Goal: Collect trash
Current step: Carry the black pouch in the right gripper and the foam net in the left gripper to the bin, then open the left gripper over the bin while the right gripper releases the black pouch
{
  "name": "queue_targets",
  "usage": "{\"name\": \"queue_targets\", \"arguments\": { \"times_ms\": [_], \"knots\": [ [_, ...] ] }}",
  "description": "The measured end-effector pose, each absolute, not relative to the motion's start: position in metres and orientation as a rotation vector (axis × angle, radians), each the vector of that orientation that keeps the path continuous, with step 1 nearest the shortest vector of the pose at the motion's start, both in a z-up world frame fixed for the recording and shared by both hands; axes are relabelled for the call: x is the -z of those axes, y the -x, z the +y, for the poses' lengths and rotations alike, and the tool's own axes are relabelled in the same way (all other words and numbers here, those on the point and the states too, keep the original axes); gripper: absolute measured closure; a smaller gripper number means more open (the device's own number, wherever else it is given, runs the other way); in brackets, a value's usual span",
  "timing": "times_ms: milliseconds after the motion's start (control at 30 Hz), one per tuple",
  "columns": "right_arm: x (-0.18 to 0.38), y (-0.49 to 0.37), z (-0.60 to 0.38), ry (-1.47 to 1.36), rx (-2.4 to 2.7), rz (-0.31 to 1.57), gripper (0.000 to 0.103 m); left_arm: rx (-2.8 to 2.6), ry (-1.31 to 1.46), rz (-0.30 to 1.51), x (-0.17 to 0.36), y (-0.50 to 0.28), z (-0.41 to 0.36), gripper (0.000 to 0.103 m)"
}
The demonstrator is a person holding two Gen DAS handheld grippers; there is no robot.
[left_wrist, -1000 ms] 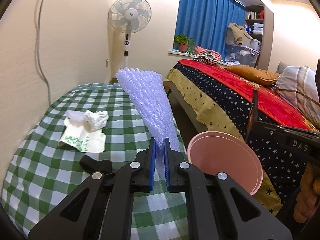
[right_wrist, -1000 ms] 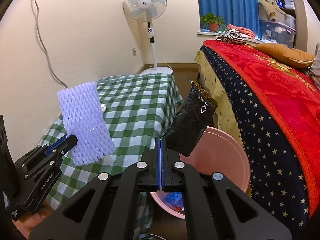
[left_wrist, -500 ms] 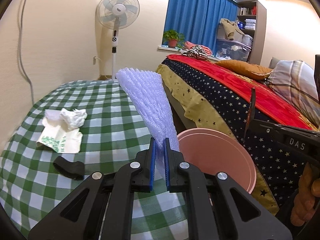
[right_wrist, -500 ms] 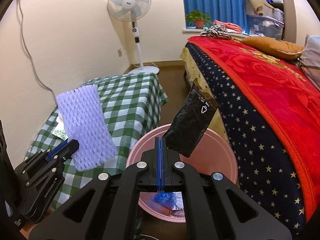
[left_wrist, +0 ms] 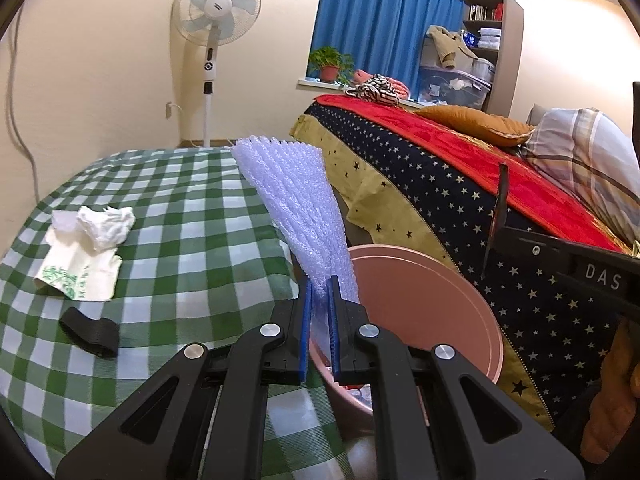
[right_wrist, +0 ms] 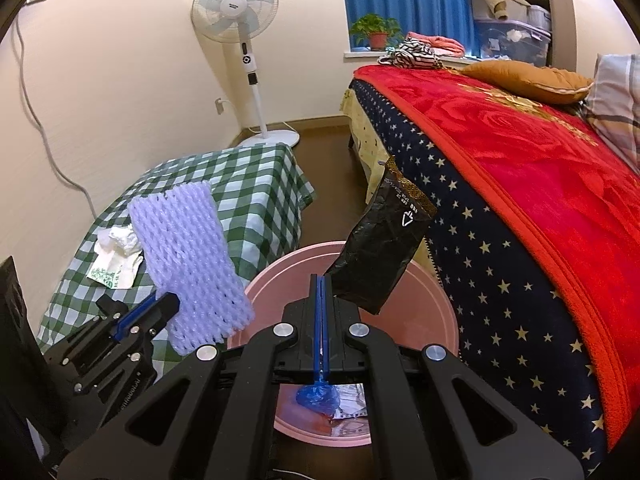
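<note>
Foam net (left_wrist: 296,208) over pink bin (left_wrist: 420,280)

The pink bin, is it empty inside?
No, the right wrist view shows a blue crumpled scrap and other wrappers lying at the bottom of the pink bin.

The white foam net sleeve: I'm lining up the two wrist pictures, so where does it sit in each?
Left wrist view: the foam net sleeve stands at centre, clamped in the left gripper, fanning up over the checked table.
Right wrist view: the sleeve is at left of centre, seen broadside, beside the black wrapper.
Shared landmark: the pink bin, just right of the sleeve in both.
</note>
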State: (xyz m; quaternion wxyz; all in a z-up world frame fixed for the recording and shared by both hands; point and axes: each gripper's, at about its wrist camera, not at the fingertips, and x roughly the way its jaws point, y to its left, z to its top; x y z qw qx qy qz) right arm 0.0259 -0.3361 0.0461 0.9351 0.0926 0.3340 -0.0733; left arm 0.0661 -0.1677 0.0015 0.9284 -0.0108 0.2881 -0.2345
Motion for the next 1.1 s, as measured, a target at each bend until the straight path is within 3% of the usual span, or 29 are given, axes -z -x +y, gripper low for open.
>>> {"name": "queue_targets", "arguments": {
  "times_ms": [700, 800, 867, 967, 1100],
  "knots": [
    [-0.039, -0.03, -0.346, -0.203, 0.183, 0.699, 0.102, 0.562, 0.02, 0.648, 0.017, -0.077, -0.194, 0.095],
    [-0.037, -0.031, -0.347, -0.206, 0.197, 0.712, 0.097, 0.585, 0.023, 0.673, 0.019, -0.079, -0.197, 0.089],
    [-0.036, -0.03, -0.35, -0.218, 0.206, 0.711, 0.09, 0.582, 0.036, 0.694, 0.023, -0.081, -0.195, 0.07],
    [-0.038, -0.028, -0.353, -0.229, 0.223, 0.696, 0.07, 0.564, 0.05, 0.704, 0.024, -0.082, -0.19, 0.07],
    [-0.039, -0.026, -0.355, -0.241, 0.221, 0.686, 0.069, 0.54, 0.064, 0.693, 0.019, -0.081, -0.182, 0.07]
  ]
}}
